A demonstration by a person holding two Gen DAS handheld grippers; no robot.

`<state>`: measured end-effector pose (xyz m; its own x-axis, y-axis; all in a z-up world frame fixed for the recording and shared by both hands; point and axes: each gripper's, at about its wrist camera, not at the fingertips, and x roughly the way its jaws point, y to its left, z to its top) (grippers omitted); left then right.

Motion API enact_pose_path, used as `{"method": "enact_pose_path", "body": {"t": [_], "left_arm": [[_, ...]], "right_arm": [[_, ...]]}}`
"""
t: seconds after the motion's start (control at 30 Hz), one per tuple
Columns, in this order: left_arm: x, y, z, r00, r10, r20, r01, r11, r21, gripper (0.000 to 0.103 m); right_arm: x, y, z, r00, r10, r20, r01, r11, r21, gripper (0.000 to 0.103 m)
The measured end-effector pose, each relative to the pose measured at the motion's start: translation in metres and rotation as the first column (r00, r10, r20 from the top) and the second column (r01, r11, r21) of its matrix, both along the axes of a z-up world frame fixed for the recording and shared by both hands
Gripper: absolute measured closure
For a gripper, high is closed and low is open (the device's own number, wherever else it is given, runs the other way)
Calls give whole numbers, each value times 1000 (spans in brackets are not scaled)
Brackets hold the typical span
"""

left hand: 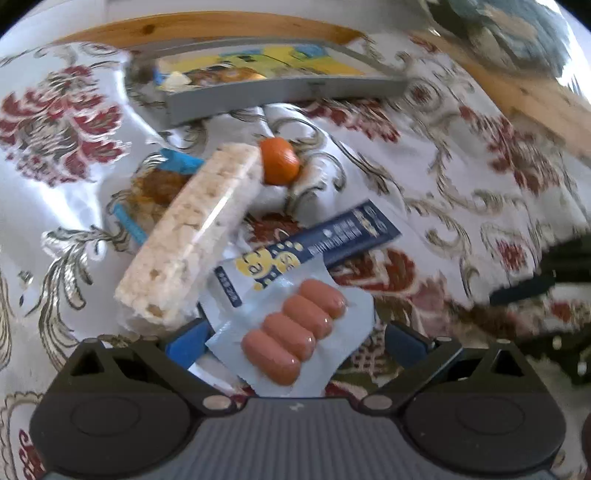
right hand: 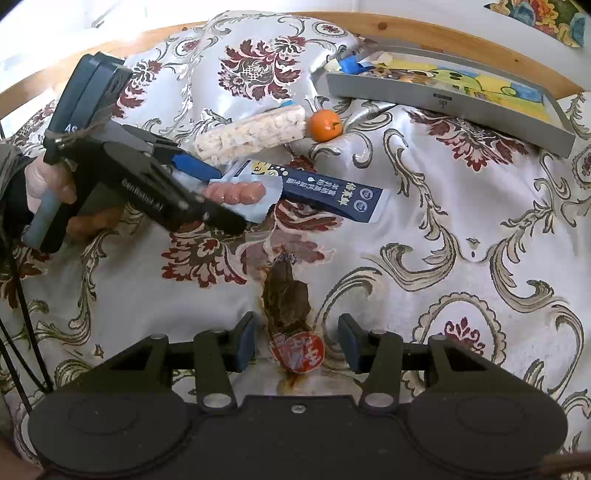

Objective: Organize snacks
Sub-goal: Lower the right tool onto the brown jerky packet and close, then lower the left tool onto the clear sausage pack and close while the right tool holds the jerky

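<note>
In the left wrist view my left gripper (left hand: 295, 343) stands open around a pale packet of small pink sausages (left hand: 295, 328), which lies between its blue pads without being squeezed. Just beyond lie a dark blue sachet (left hand: 332, 236), a long rice-cracker bar (left hand: 192, 236) and a small orange (left hand: 279, 160). The right wrist view shows the same left gripper (right hand: 225, 195) over the sausage packet (right hand: 236, 192). My right gripper (right hand: 297, 343) is open with a clear pack of brown dried snack with a red label (right hand: 291, 314) lying between its fingers on the cloth.
A grey tray (right hand: 461, 103) holding colourful packets sits at the back right, near the wooden edge (right hand: 443, 33). A blue-trimmed packet (left hand: 159, 184) lies partly under the rice bar. The floral cloth (right hand: 480, 258) is rumpled. A hand (right hand: 48, 181) holds the left gripper; cables (right hand: 22, 314) hang at left.
</note>
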<state>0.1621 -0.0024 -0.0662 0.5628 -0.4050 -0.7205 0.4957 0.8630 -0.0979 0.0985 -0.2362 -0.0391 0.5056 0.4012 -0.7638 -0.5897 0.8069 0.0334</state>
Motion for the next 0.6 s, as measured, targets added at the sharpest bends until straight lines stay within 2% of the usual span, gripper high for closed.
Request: {"method": "enact_pose_path", "body": {"t": [0.1, 0.23, 0.37, 0.43, 0.6], "left_arm": [[-3, 1, 3, 998, -43, -41, 43, 999, -12, 1], [-4, 7, 9, 989, -75, -125, 64, 994, -90, 1], [-7, 8, 15, 973, -129, -190, 104, 985, -135, 1], [-9, 7, 17, 972, -136, -192, 111, 984, -137, 1], [-2, 1, 13, 987, -54, -150, 41, 995, -93, 1]], "right_arm": [[-1, -1, 0, 1000, -18, -7, 18, 1000, 5, 54], [-1, 0, 0, 999, -36, -9, 36, 999, 3, 53], [-2, 0, -1, 999, -48, -12, 48, 999, 5, 53], [-3, 1, -2, 999, -51, -12, 51, 999, 4, 52], [-4, 1, -3, 998, -55, -14, 55, 998, 7, 52]]}}
